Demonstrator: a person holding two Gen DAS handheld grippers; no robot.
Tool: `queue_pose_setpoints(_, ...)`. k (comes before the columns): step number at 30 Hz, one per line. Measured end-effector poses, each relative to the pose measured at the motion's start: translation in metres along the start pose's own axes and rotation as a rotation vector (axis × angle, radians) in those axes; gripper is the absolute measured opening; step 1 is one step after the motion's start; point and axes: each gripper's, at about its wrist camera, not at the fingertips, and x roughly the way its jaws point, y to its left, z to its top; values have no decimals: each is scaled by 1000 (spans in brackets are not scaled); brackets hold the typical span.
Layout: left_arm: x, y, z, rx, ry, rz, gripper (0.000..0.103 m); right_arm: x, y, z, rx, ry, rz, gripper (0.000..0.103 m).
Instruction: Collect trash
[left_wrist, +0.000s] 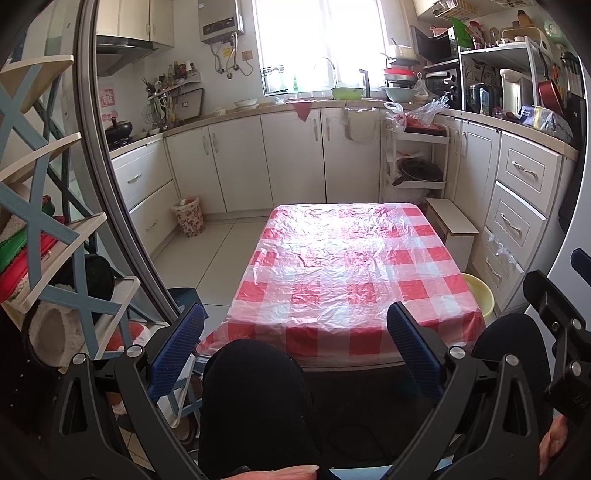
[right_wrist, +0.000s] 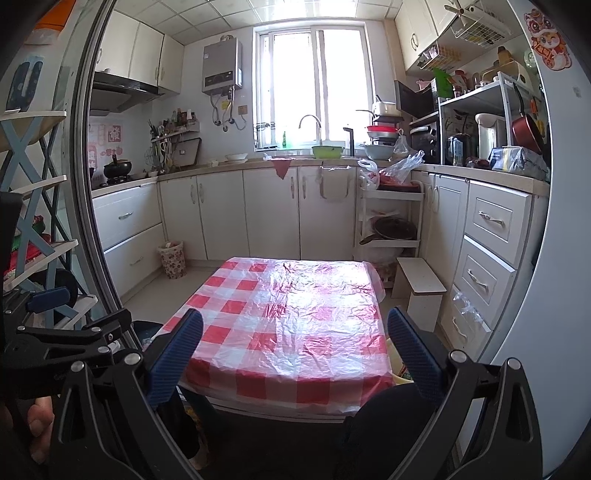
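Both units idle at the near end of the bench (left_wrist: 354, 258), held low above the person's knees (left_wrist: 255, 387), so this looks like a start pose, nothing engaged. Left hand-held gripper (left_wrist: 295, 347) released, fingers spread, nothing between them. Right hand-held gripper (right_wrist: 295, 350) likewise released and empty.

No trash visible on the bench: the red check plastic cover (right_wrist: 295, 306) is bare, only wrinkled. The one likely target is the floral bin (left_wrist: 188, 216) on the floor, far left against the cabinets, with something inside; can't tell what.

Clearance: bench top fully open. Left aisle between bench and door frame (left_wrist: 107, 184) is the free route to the bin. Right side tight: stool (left_wrist: 452, 221), yellow basin (left_wrist: 480, 295) and drawers crowd the bench edge. Cover overhangs the near edge, a snag risk for low fingers
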Motion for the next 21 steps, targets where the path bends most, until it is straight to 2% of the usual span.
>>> queue_pose_setpoints(21, 6, 7, 0, -19, 9, 11, 95, 9, 4, -1, -18, 11, 8, 96)
